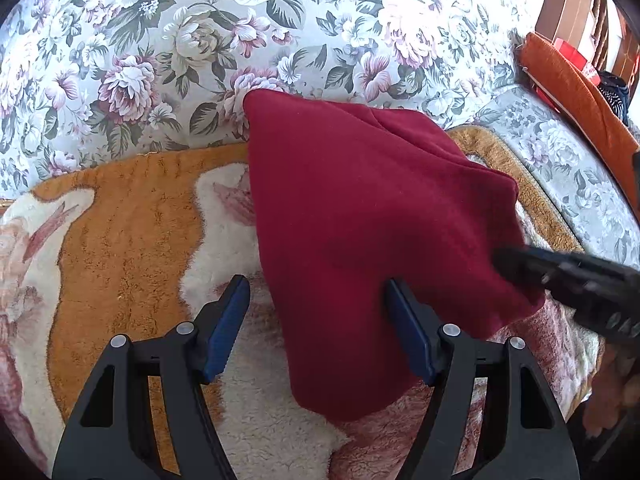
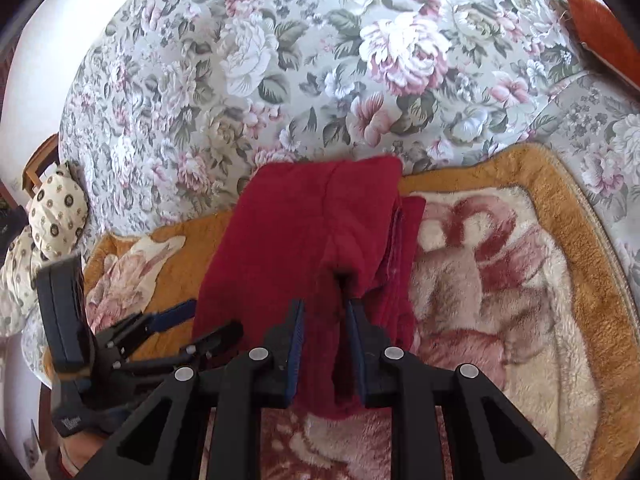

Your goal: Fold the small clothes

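A dark red garment (image 1: 360, 216) lies folded on a fluffy orange and cream blanket (image 1: 120, 240), its far end against the floral sofa back. My left gripper (image 1: 316, 292) is open, its left finger off the cloth and its right finger at the cloth's near left edge. My right gripper (image 2: 324, 312) is shut on a raised fold of the red garment (image 2: 304, 232) near its front edge. In the left wrist view the right gripper (image 1: 520, 264) comes in from the right onto the cloth. In the right wrist view the left gripper (image 2: 196, 320) shows at the lower left.
The floral sofa back (image 1: 200, 40) rises behind the blanket. An orange cushion (image 1: 576, 92) sits at the far right on the floral armrest (image 1: 560, 160). A cream patterned pillow (image 2: 56, 216) lies at the left in the right wrist view.
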